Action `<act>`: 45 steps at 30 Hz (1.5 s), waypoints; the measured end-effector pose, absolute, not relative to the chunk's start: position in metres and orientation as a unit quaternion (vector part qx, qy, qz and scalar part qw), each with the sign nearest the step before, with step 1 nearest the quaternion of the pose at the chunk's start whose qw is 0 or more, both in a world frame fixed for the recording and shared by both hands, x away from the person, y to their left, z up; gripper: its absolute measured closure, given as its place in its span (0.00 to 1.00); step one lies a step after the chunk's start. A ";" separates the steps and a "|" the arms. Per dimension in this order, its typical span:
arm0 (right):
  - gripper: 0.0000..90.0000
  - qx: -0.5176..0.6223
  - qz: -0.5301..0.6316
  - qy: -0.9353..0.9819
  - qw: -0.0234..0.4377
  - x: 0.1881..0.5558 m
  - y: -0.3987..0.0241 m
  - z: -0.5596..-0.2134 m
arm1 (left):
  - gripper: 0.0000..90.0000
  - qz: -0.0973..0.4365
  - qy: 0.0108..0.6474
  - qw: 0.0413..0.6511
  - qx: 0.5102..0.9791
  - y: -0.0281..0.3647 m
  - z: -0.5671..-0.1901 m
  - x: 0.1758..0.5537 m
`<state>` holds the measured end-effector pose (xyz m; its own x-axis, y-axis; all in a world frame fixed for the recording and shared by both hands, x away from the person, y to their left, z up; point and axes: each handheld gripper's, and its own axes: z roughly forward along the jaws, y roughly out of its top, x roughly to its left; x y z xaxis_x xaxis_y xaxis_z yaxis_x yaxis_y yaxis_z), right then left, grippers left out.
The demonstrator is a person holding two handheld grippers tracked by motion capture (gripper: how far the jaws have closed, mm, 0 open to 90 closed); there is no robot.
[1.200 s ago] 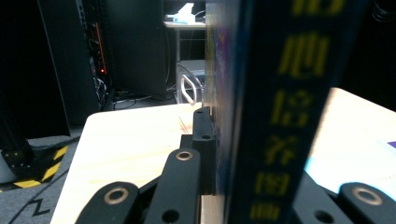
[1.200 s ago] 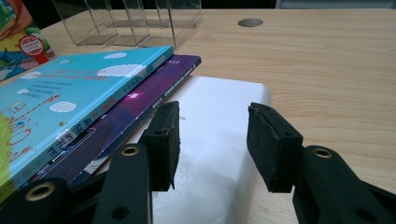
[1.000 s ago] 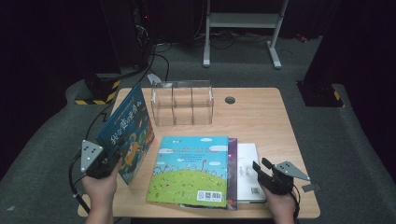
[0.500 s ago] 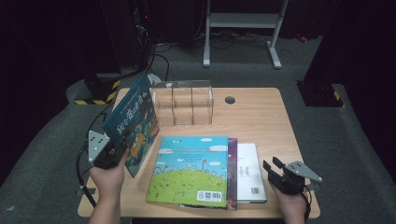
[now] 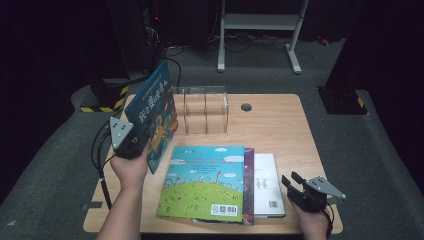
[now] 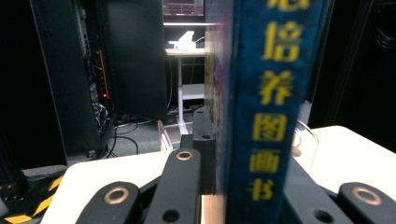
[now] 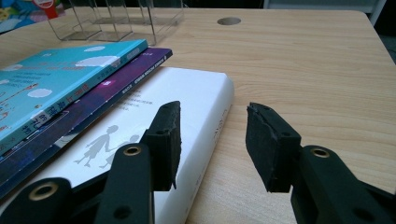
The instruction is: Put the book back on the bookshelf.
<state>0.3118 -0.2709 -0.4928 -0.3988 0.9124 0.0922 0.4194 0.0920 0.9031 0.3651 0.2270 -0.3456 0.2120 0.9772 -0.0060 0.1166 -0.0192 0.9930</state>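
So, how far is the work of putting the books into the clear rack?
Done: nothing stands in the clear rack. In hand: the left gripper is shut on the blue book, lifted beside the rack. Left: three stacked books; the right gripper is open at the white book.

Lab: dark server rack [image 6: 100, 70] w/ cables, curtains, lone wooden table [image 5: 280, 130].

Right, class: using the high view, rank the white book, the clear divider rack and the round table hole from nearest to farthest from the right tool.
1. White book, just left of the right tool.
2. Round table hole, far side of the table.
3. Clear divider rack, far side, further left.
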 end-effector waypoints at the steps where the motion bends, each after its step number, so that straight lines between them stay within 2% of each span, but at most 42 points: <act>1: 0.62 0.482 0.471 0.691 0.262 0.312 -0.271 -0.493 | 0.92 0.415 0.471 0.518 0.581 0.226 -0.344 0.369; 15: 0.62 0.489 0.483 0.679 0.257 0.310 -0.279 -0.492 | 0.92 0.439 0.499 0.501 0.554 0.222 -0.347 0.423; 21: 0.62 0.486 0.486 0.679 0.256 0.310 -0.279 -0.491 | 0.92 0.453 0.502 0.483 0.557 0.214 -0.355 0.440; 45: 0.62 0.482 0.489 0.681 0.254 0.309 -0.282 -0.490 | 0.92 0.471 0.517 0.458 0.549 0.201 -0.376 0.482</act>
